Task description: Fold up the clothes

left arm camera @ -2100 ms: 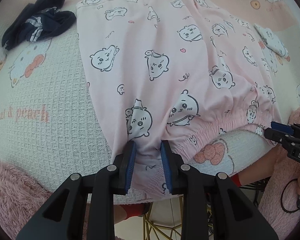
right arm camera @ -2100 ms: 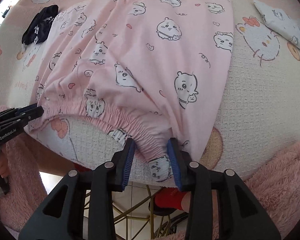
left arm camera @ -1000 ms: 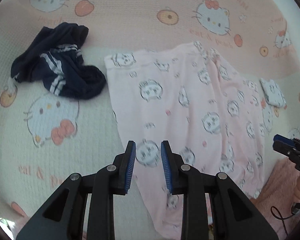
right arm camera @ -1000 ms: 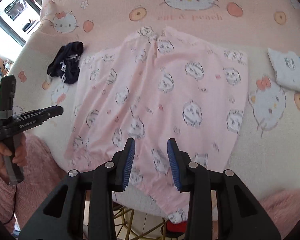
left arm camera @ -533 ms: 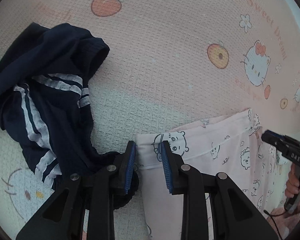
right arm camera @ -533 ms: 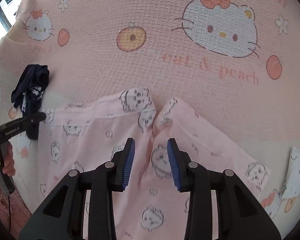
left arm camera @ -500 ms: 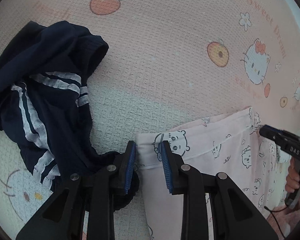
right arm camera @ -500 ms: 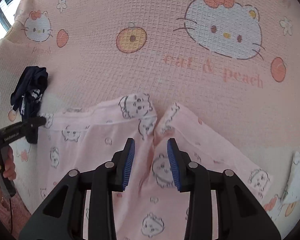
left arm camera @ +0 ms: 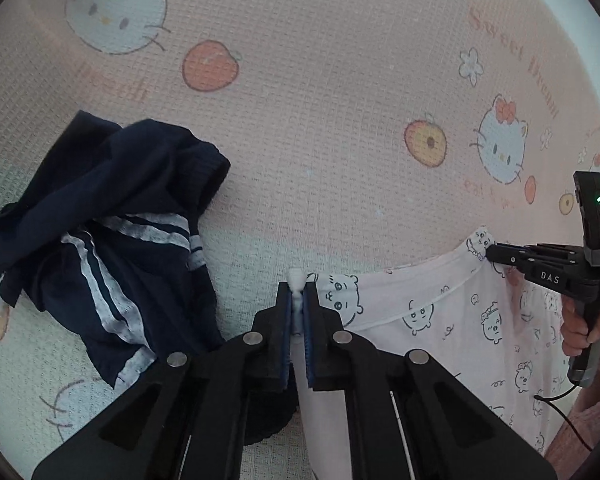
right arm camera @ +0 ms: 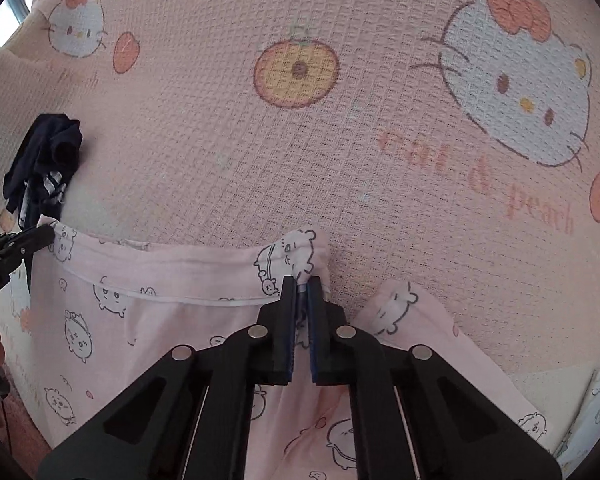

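I hold both sets of fingers clenched on the far hem of the pink pajama pants [right arm camera: 160, 320] beside the navy garment [left arm camera: 100, 240]; the thin pinch of the left gripper [left arm camera: 298, 308] or right gripper [right arm camera: 299, 300] may slip when pulled, skewing the fold.

Two grippers — the left gripper [left arm camera: 297, 300] and the right gripper [right arm camera: 299, 292]. One pink printed garment [right arm camera: 172, 320] pinched in both. One crumpled navy garment with white stripes [left arm camera: 100, 232], just left of the left gripper. One pale folded cloth [right arm camera: 596, 404], partly cut off, far right of the right gripper — all on one cartoon-cat blanket [right arm camera: 340, 140].
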Tool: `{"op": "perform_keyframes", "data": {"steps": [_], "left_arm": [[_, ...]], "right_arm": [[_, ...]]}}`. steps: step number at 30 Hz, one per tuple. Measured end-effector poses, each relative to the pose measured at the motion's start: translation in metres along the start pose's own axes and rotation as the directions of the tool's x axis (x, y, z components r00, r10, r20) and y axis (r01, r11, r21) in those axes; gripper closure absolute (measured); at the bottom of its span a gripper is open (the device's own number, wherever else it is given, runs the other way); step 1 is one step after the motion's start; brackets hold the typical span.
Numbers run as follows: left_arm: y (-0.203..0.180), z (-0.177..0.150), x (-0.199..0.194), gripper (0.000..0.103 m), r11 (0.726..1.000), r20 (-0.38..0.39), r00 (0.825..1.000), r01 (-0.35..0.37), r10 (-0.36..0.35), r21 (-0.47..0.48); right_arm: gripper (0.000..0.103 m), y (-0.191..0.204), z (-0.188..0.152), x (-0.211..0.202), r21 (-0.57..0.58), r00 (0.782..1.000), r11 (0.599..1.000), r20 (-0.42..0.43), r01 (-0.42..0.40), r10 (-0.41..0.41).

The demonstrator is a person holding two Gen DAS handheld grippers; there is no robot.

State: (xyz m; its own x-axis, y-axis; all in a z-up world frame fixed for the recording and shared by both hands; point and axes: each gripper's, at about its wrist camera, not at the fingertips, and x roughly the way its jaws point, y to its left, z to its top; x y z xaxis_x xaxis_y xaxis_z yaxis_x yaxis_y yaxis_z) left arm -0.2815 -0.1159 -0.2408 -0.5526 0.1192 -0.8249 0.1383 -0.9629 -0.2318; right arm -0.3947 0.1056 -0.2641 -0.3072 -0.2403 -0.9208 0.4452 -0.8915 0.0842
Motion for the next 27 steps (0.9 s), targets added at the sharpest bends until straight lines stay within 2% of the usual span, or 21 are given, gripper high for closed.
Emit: {"op": "perform_keyframes", "data": {"steps": [3,7,12,14,17,19,21,23,24,25,26,27], "left_arm": [[0.003,0.001,0.017,0.097,0.998,-0.027,0.998,-0.055,0.055,0.019],[0.003,-0.007,0.043,0.095,0.992,-0.059,0.991,-0.121,0.124,0.042],[0.009,-0.002,0.040,0.092,0.994,-0.051,0.992,-0.111,0.112,0.018],[0.016,0.000,0.041,0.082,0.993,-0.060,0.991,-0.120,0.118,-0.015],[0.026,0.001,0.035,0.077,0.992,-0.099,0.994,-0.065,0.054,-0.105],[0.023,-0.002,0.018,0.077,0.990,-0.078,0.997,-0.022,0.011,-0.136],[0.010,-0.009,0.000,0.077,0.992,-0.055,0.998,0.015,-0.022,-0.124],[-0.012,-0.017,-0.012,0.077,0.995,-0.064,0.995,0.070,-0.074,-0.064],[-0.024,-0.027,-0.015,0.077,0.991,-0.088,0.988,0.127,-0.129,-0.034],[-0.036,-0.039,-0.016,0.077,0.979,-0.125,0.972,0.202,-0.201,-0.006],[-0.051,-0.049,-0.014,0.077,0.972,-0.162,0.960,0.234,-0.227,0.024],[-0.068,-0.058,-0.009,0.077,0.969,-0.199,0.954,0.240,-0.224,0.058]], "right_arm": [[0.100,-0.006,0.003,0.001,0.003,1.000,1.000,0.008,0.008,-0.008],[0.098,-0.011,0.004,0.024,0.016,1.000,1.000,-0.009,0.013,-0.013],[0.098,-0.017,0.008,0.025,0.043,1.000,0.999,0.013,0.002,-0.003],[0.098,-0.019,0.008,0.025,0.047,1.000,0.999,0.014,-0.002,0.001],[0.094,-0.027,0.010,0.019,0.093,0.999,0.994,-0.003,-0.052,0.052],[0.090,-0.033,0.008,0.008,0.138,0.996,0.986,-0.001,-0.092,0.093],[0.089,-0.037,0.002,-0.013,0.174,0.994,0.979,0.037,-0.108,0.103],[0.087,-0.033,-0.012,-0.036,0.183,0.992,0.976,0.058,-0.118,0.109],[0.087,-0.028,-0.023,-0.044,0.186,0.992,0.975,0.048,-0.123,0.116],[0.086,-0.023,-0.036,-0.050,0.190,0.992,0.973,0.032,-0.129,0.125],[0.085,-0.017,-0.048,-0.057,0.194,0.991,0.972,0.015,-0.134,0.134],[0.084,-0.010,-0.062,-0.062,0.199,0.990,0.971,-0.005,-0.135,0.139]]}}
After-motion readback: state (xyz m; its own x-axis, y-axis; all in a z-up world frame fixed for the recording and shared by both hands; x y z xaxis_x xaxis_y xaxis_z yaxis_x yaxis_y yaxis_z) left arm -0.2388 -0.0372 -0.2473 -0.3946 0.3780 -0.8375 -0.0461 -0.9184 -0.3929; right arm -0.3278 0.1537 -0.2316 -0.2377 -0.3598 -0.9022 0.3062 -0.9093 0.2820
